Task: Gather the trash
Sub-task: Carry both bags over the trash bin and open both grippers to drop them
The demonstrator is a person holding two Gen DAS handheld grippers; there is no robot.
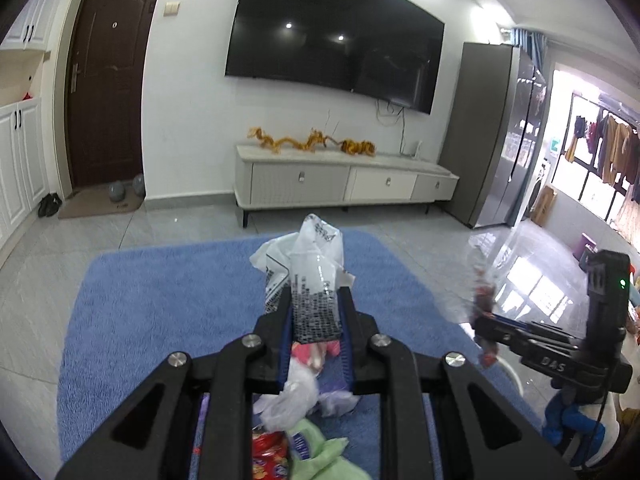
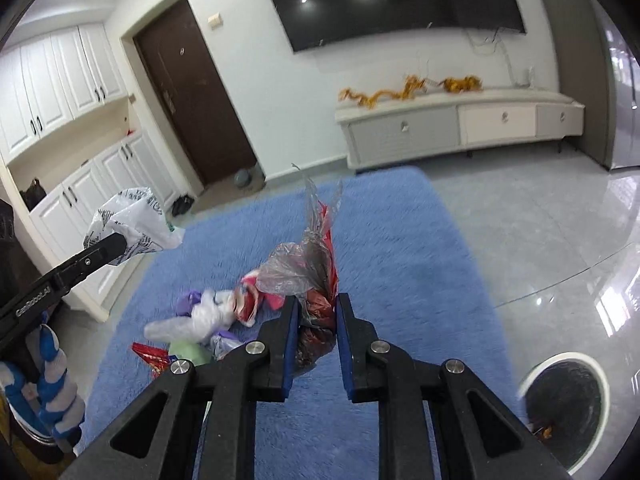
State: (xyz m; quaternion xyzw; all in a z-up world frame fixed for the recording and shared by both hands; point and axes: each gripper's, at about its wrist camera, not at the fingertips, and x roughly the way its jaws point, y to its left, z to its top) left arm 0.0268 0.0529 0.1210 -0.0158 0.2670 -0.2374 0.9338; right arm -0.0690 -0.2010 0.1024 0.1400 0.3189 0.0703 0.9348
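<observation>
Plastic: left tool [image 1: 316, 316] is clamping a white printed bag [image 1: 308, 256], right tool [image 2: 316, 320] pinching a red-and-clear wrapper [image 2: 316, 264], both lifted clear of the blue rug [image 2: 400, 248] (bin [image 2: 564, 404] waiting off its right edge); more trash [image 2: 208, 320] lying mid-rug.

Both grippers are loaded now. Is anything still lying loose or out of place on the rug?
Yes. A cluster of loose wrappers is still scattered on the blue rug: crumpled white plastic, a purple piece, a green one and a red packet. The left gripper holds a white printed bag, the right gripper a red-and-clear wrapper.
</observation>
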